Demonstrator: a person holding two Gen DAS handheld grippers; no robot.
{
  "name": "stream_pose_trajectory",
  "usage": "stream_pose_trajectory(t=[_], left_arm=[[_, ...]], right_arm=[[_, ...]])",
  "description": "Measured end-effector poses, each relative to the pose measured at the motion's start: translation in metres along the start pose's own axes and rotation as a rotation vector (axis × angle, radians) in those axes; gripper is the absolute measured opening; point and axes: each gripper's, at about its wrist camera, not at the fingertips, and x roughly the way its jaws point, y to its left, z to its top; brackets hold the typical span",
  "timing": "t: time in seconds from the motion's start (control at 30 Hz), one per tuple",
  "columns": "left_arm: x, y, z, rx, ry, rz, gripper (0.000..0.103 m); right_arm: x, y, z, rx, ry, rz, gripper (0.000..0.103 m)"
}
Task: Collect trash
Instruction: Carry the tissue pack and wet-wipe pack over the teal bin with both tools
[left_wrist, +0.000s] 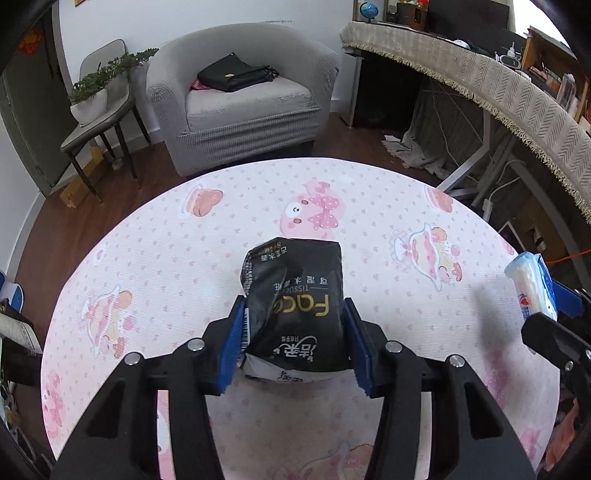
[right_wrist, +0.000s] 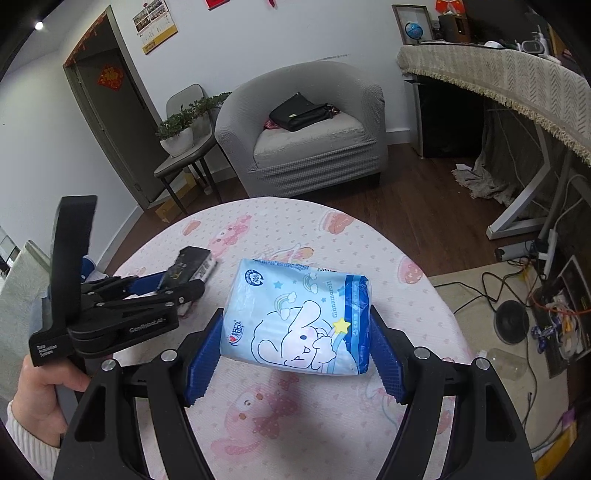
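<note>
My left gripper (left_wrist: 293, 314) is shut on a black tissue pack (left_wrist: 295, 295) with gold lettering, held just above the round table (left_wrist: 184, 258) with its pink cartoon cloth. My right gripper (right_wrist: 297, 328) is shut on a light blue tissue pack (right_wrist: 295, 314) with a white cartoon dog print. In the right wrist view the left gripper (right_wrist: 184, 284) shows at the left with the black pack (right_wrist: 194, 264) in its fingers. In the left wrist view the blue pack (left_wrist: 532, 288) shows at the right edge in the right gripper's fingers (left_wrist: 569, 301).
A grey armchair (left_wrist: 240, 99) with a black bag (left_wrist: 236, 72) stands behind the table. A chair with a potted plant (left_wrist: 92, 96) is at the left. A desk with a fringed cloth (left_wrist: 498, 81) is at the right. Cables and a plastic bottle (right_wrist: 506, 363) lie on the floor.
</note>
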Motion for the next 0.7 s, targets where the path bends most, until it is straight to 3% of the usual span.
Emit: stream_pose_trajectory(t=[0.33, 0.7], left_arm=[[-0.023, -0.009, -0.023, 0.019, -0.017, -0.015, 0.053], [-0.071, 0.017, -0.070, -0.018, -0.057, -0.007, 0.053]], right_arm=[[-0.015, 0.013, -0.009, -0.011, 0.002, 0.024, 0.074], [-0.031, 0.054, -0.033, -0.056, 0.011, 0.050, 0.074]])
